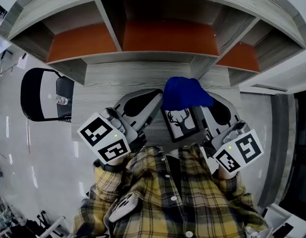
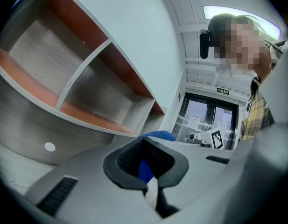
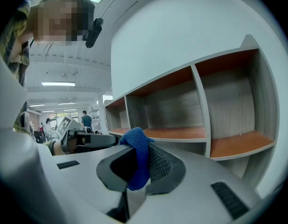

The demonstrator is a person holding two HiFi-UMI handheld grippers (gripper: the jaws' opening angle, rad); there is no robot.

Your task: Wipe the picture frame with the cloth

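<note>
In the head view a small picture frame (image 1: 181,124) with a black antler print is held up in front of my chest. A blue cloth (image 1: 186,94) is draped over its top edge. My left gripper (image 1: 155,101) reaches in from the left and is shut on the frame's left side. The left gripper view shows the frame's white and black edge (image 2: 152,190) pinched in the left gripper (image 2: 151,174), with blue cloth (image 2: 144,170) behind. My right gripper (image 1: 213,109) is shut on the cloth (image 3: 136,158), which bunches up between the jaws of the right gripper (image 3: 134,167).
A grey wooden shelf unit (image 1: 167,38) with orange-brown boards stands right ahead. A black chair (image 1: 43,95) stands on the glossy floor at the left. Glass doors (image 2: 209,118) lie beyond in the left gripper view. People stand far off (image 3: 86,120).
</note>
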